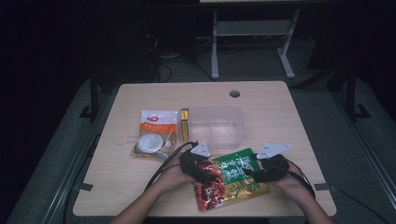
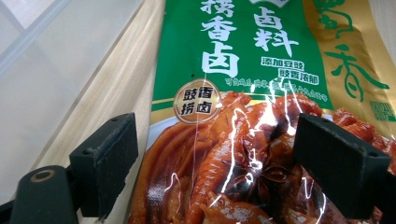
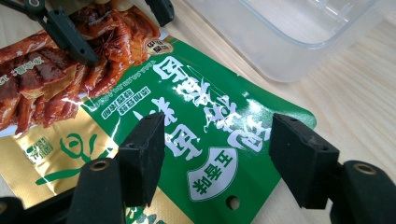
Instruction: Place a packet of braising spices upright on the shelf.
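Meanwhile, both grippers, left [image 1: 201,169] and right [image 1: 261,173], hover with jaws spread over the green sauce packet [image 1: 232,178]; clear tub [image 1: 215,126] empty, packing seemingly not begun.

High view sitting above person's side, looking forward and down, taking in whole table [image 1: 140,196] from fairly far off. Left gripper view riding low, peering between own black jaws, super close to green sauce packet [image 2: 243,93], clear tub [image 2: 51,70] at its left edge. Right gripper view also hugging table, facing same packet [image 3: 205,126] from opposite end, print reading upside down. All three overlapping on packet and tub [image 3: 299,32].
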A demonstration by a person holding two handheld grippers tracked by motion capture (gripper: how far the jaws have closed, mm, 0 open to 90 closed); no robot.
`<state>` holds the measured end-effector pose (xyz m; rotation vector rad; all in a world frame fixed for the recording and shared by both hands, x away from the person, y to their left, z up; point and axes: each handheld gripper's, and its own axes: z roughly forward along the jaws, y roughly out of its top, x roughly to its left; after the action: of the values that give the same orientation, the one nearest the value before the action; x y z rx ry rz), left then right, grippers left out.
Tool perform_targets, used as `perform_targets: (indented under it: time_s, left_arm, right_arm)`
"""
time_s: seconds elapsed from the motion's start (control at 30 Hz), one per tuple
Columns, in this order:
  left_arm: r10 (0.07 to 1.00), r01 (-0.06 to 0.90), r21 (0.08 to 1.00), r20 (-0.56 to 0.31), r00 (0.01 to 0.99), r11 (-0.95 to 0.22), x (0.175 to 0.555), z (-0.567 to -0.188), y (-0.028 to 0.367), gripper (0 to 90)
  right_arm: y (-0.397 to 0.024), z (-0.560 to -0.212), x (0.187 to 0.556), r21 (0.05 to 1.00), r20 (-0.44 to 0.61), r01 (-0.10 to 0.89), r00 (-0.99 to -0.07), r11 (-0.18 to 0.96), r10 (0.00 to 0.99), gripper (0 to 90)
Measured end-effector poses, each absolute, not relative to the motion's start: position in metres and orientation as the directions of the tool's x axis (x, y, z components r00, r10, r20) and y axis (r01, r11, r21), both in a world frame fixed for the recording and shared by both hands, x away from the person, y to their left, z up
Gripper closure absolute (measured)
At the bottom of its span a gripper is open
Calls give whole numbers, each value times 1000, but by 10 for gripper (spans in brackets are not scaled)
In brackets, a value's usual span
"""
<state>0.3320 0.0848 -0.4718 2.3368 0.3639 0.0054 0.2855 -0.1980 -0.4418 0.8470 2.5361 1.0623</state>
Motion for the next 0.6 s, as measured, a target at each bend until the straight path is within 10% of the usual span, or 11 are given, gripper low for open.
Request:
perform_targets:
  time_s: [0.37, 0.6]
  left_arm:
    - [245, 212, 697, -53, 968, -685, 326, -469, 86, 414]
    - [199, 167, 677, -31, 979, -717, 323, -465, 77, 757]
  right_arm:
    - [-203, -438, 285, 737, -16, 408, -786, 539, 618, 359]
    - [-209, -431, 282, 764, -13, 400, -775, 506, 632, 346]
